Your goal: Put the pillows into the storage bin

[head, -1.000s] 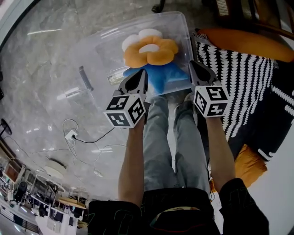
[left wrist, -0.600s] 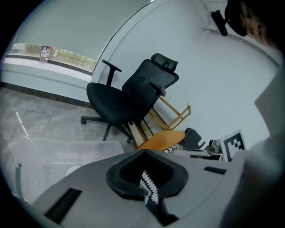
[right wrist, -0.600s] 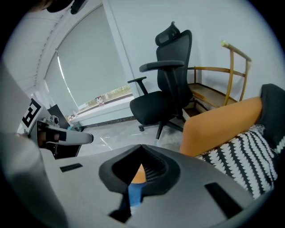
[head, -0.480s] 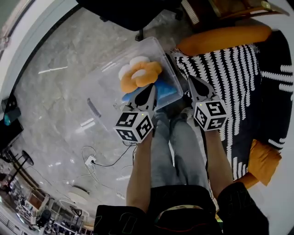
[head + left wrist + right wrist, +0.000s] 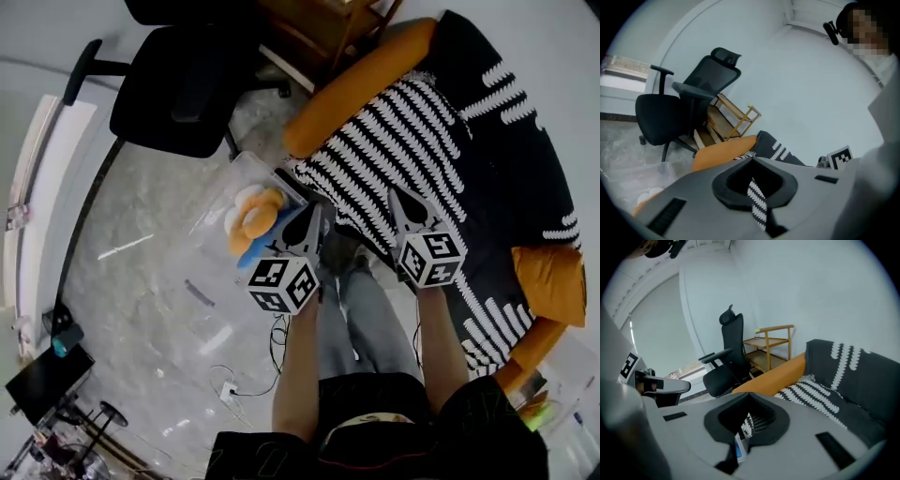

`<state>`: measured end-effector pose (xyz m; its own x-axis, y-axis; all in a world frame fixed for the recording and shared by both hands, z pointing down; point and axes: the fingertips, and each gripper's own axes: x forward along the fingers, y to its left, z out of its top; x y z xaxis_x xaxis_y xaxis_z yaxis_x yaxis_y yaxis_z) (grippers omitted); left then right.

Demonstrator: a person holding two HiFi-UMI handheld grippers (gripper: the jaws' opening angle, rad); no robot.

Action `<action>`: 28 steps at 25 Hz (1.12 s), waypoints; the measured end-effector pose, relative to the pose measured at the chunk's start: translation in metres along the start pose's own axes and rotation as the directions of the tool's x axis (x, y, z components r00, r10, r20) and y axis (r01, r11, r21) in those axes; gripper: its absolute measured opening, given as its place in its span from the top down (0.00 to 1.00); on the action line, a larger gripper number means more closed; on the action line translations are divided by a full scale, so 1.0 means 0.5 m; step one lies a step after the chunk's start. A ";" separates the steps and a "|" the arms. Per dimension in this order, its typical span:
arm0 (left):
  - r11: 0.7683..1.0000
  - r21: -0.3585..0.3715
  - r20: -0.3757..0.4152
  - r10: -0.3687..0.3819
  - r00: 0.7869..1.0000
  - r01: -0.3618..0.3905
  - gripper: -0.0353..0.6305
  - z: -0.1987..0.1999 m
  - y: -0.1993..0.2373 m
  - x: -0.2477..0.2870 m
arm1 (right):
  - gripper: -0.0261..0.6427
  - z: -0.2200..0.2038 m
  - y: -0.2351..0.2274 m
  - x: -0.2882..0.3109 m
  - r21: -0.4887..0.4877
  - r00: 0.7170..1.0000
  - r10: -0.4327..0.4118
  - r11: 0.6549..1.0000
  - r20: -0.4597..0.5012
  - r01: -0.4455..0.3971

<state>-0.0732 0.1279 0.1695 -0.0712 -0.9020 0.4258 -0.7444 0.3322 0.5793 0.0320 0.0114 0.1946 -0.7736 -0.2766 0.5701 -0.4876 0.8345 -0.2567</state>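
A clear storage bin (image 5: 242, 178) stands on the marble floor beside the sofa; in the left gripper view the bin (image 5: 654, 174) shows at the lower left. In it lie an orange and white flower pillow (image 5: 253, 216) and a blue pillow (image 5: 284, 228). A long orange bolster (image 5: 361, 89) lies along the sofa's edge, and an orange pillow (image 5: 548, 281) sits at its right end. My left gripper (image 5: 314, 214) is shut and empty, its tip over the bin's near corner. My right gripper (image 5: 397, 194) is shut and empty over the sofa's striped cover. Both are raised and point at the sofa.
The sofa (image 5: 441, 141) has a black and white patterned cover. A black office chair (image 5: 178, 84) and a wooden rack (image 5: 319, 28) stand behind the bin. Cables and a plug (image 5: 228, 394) lie on the floor at the left. The person's legs are below the grippers.
Both grippers have risen and swung away from the bin towards the sofa, still shut. The head view has lifted, so the bin has shrunk to the left and the sofa fills the right.
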 end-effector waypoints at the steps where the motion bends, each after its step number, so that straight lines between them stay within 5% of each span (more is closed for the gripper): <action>1: 1.000 0.023 -0.005 -0.012 1.000 0.012 0.96 0.006 -0.038 0.010 | 0.96 0.013 -0.022 -0.030 0.017 1.000 -0.019 1.000 0.018 0.019; 4: 0.991 0.119 -0.009 -0.060 0.998 0.060 0.96 0.043 -0.162 0.042 | 0.96 0.061 -0.085 -0.123 0.053 0.994 -0.076 0.996 0.081 0.072; 8: 0.940 0.303 0.011 -0.170 0.985 0.158 0.96 0.144 -0.325 0.099 | 0.96 0.155 -0.166 -0.231 0.087 0.958 -0.184 0.982 0.220 0.169; 15: 0.863 0.484 0.088 -0.217 0.972 0.149 0.96 0.262 -0.569 0.093 | 0.96 0.282 -0.273 -0.446 0.127 0.885 -0.297 0.955 0.360 0.269; 20: 0.829 0.540 0.148 -0.261 0.954 0.143 0.96 0.335 -0.682 0.073 | 0.96 0.381 -0.310 -0.556 0.132 0.826 -0.333 0.943 0.455 0.307; 25: 0.836 0.548 0.301 -0.188 0.935 -0.008 0.96 0.430 -0.723 0.042 | 0.96 0.502 -0.315 -0.641 0.092 0.763 -0.328 0.938 0.558 0.335; 28: 0.798 0.602 0.308 -0.244 0.919 0.010 0.96 0.455 -0.789 0.049 | 0.96 0.571 -0.326 -0.704 0.059 0.715 -0.315 0.932 0.624 0.359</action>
<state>0.0678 -0.0877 -0.2066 -0.0885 -0.9954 0.0357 -0.9948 0.0902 0.0479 0.2682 -0.1632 -0.1870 -0.6524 -0.7579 0.0019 -0.7555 0.6502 -0.0803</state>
